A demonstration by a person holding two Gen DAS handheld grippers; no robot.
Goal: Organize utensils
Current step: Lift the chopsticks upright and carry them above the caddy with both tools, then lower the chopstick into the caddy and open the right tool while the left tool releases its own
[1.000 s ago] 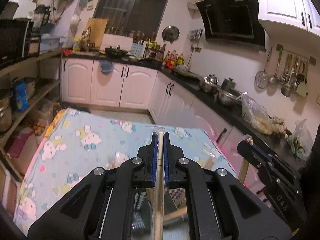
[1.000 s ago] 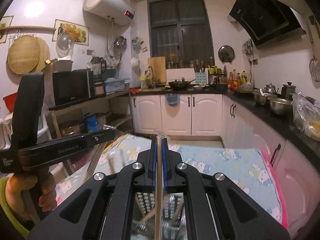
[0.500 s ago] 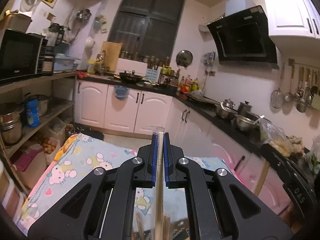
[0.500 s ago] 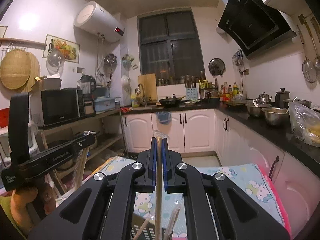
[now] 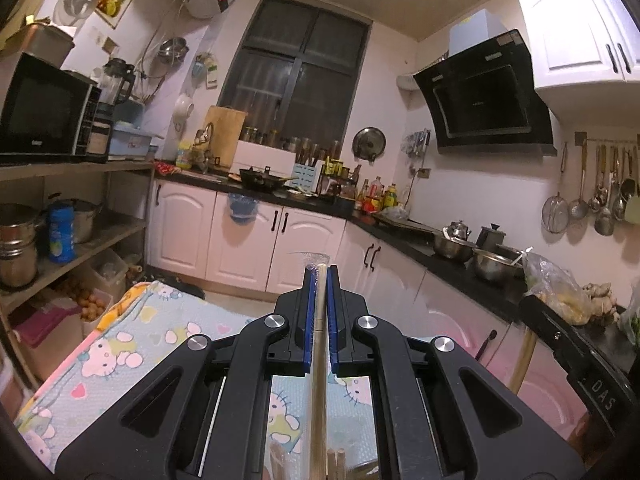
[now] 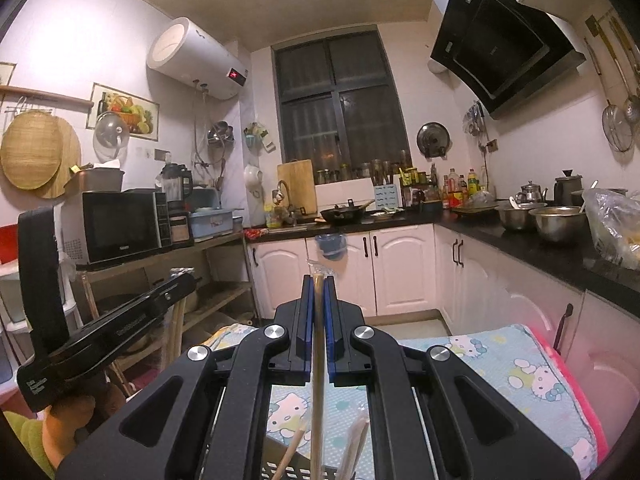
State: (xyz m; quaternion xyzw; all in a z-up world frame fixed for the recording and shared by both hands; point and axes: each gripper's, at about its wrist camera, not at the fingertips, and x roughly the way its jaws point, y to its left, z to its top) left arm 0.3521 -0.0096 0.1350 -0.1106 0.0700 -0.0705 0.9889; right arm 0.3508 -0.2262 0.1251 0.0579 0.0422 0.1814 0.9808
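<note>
Kitchen; both fingers pinch chopsticks (image 5: pixel 318 360) (probably).

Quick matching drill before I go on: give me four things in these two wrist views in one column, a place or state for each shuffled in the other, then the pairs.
1. left gripper
2. microwave
3. metal bowls
4. kitty-print cloth

a. on the black counter
b. shut on a chopstick
c. spread over the table
d. on the wooden shelf

Pairs: 1-b, 2-d, 3-a, 4-c
</note>
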